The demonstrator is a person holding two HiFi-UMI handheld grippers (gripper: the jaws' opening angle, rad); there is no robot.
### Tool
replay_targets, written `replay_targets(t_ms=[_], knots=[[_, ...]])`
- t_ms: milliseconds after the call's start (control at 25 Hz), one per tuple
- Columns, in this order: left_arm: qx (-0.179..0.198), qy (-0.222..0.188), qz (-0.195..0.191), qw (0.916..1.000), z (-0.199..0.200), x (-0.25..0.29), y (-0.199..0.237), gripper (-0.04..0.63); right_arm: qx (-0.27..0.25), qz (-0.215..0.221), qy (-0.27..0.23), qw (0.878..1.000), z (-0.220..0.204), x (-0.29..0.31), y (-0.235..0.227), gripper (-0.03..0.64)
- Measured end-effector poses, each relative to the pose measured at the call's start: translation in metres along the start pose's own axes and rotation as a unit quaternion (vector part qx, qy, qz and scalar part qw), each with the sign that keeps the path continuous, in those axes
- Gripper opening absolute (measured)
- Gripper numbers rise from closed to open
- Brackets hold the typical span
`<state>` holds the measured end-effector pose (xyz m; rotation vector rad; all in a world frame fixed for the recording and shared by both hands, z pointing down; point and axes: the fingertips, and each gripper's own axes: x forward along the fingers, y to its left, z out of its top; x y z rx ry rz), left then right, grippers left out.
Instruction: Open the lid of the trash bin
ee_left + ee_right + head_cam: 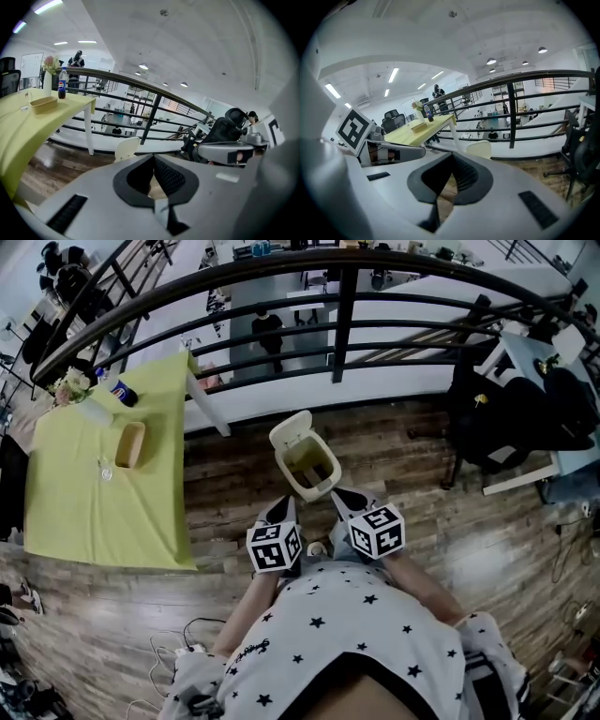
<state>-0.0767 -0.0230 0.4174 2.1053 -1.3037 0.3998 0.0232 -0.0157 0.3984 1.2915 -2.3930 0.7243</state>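
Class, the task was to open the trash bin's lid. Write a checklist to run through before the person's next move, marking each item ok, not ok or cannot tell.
1. Lid raised: ok, it stands up behind the bin's opening.
2. Trash bin upright on the wood floor: ok.
3. Left gripper empty: ok, jaws together on nothing.
4. Right gripper empty: ok, jaws together on nothing.
5. Lid up unaided: ok, neither gripper touches it.
6. Bin's contents: cannot tell, the inside shows only a brownish tone.
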Motion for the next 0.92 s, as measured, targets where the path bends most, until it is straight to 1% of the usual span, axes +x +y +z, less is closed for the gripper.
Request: replay_targets(t_ms=[280,920], knots=[[-0.003,0.001,-0.003,1.0000,0.0024,0.0017,0.0060,0.012,-0.002,-0.007,-0.006,1.000,0.0056,0.0035,-0.0006,-0.006],[-0.002,0.007,-0.008,0.9999,0.0020,0.0081,0.0095,0.012,0.003,-0.007,-0.009,1.000,0.0072,0.0091,-0.0038,-0.006]])
